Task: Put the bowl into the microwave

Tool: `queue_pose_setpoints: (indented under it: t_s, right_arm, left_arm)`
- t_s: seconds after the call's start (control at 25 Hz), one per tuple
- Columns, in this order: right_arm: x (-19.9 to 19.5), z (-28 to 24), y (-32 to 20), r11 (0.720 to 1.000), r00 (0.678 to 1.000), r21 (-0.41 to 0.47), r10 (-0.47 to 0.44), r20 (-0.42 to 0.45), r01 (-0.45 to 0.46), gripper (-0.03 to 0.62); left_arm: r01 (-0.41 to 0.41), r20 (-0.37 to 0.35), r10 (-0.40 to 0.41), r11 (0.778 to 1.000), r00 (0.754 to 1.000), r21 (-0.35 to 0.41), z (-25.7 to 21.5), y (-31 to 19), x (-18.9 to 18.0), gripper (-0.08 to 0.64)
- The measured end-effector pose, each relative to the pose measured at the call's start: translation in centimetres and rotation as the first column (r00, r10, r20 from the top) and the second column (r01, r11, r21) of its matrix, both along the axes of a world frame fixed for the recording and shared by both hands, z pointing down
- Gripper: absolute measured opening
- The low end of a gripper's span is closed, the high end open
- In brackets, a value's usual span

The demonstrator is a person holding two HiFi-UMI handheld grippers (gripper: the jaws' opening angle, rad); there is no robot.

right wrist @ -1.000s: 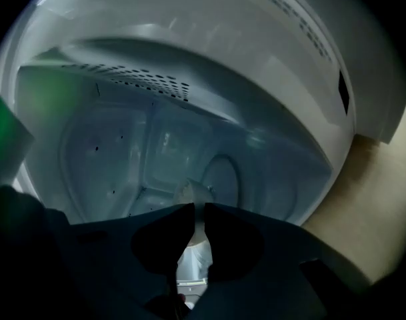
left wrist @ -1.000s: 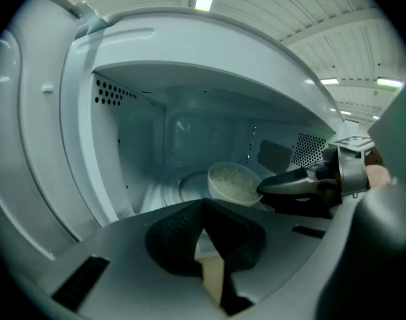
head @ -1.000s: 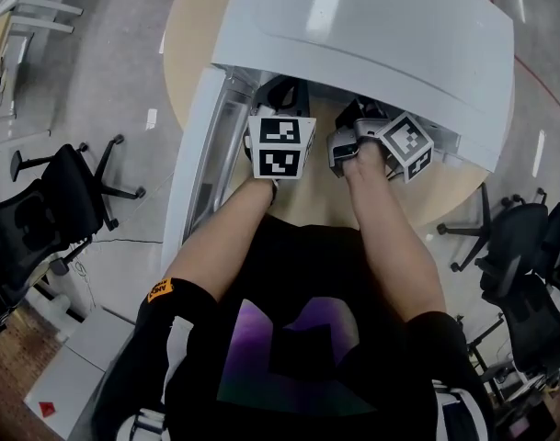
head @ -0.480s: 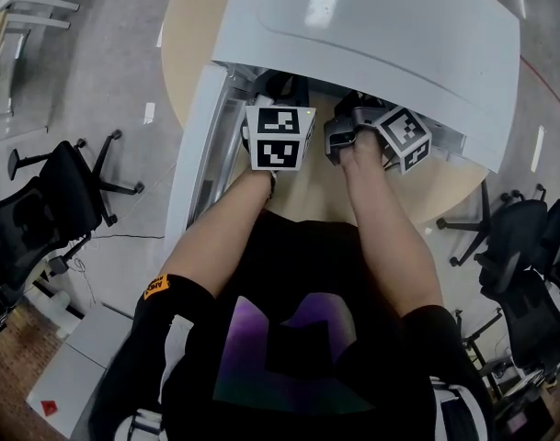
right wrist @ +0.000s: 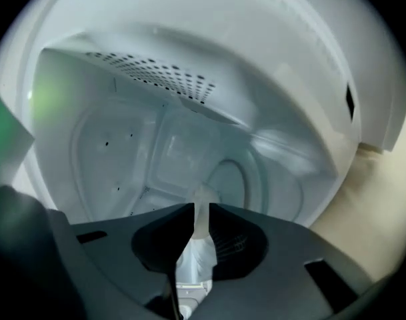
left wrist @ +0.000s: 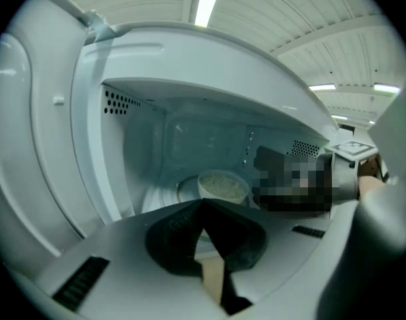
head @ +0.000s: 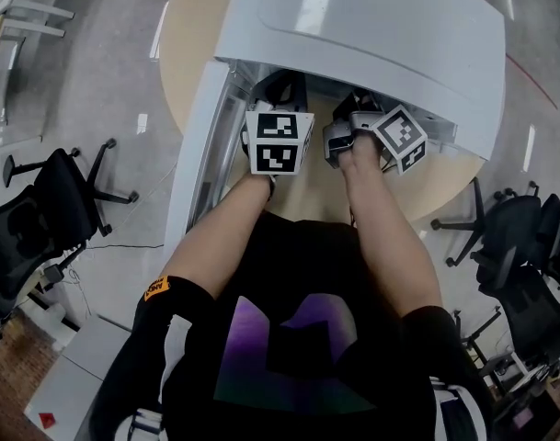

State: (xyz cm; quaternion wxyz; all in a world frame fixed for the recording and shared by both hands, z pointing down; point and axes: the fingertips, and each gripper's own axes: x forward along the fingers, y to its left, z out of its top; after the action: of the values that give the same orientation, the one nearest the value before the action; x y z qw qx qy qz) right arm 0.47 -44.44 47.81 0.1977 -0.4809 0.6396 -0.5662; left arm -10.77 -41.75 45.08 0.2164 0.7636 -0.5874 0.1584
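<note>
Spreading wide under everything, a round tan desk (head: pixel 192 53) carries a white microwave (head: pixel 371 35), and we see its cavity gaping straight ahead of both pairs of tongs. Its door (head: pixel 195 173) stands swung open, just to the left of the left tongs (left wrist: pixel 203 203). Well off to the left of those tongs, down on the floor, sits a black office chair (head: pixel 45 214). The left tongs are at the mouth of the cavity and we find them closed: the two dark pads meet at their tips with nothing caught between them. The right tongs (right wrist: pixel 201 207), just to the right of the left pair, reach a little deeper in. They are pinched onto a thin pale edge that pokes up just past their tips; we read it as the rim of the bowl (left wrist: pixel 223 187). From the left tongs that bowl lies ahead and slightly right, inside the cavity. It is upright, white and filled with something pale and grainy, its right side up against the right tongs. It is over the round turntable (left wrist: pixel 166 193); whether it rests there or hangs just above, we cannot tell.
</note>
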Motion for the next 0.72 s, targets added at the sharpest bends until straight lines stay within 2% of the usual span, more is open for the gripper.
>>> queue_pose_setpoints:
  t_s: [0.16, 0.52, 0.72]
  right_arm:
    - [0.3, -0.5, 1.5, 1.0, 1.0, 0.004, -0.002, -0.02, 0.002, 0.058]
    - [0.0, -2.1, 4.9, 0.997, 0.993, 0.037, -0.067, -0.094, 0.071, 0.058]
    - [0.5, -3.3, 6.1, 0.99, 0.981, 0.083, -0.099, -0.166, 0.114, 0.058]
  left_arm:
    - [-0.007, -0.02, 0.007, 1.0, 1.0, 0.004, -0.1, 1.2, 0.2, 0.048]
    - [-0.02, -0.084, 0.021, 1.0, 0.996, 0.017, -0.8, 3.9, 1.0, 0.048]
    - [-0.038, -0.092, 0.04, 0.999, 0.995, 0.024, -1.5, 4.8, 1.7, 0.048]
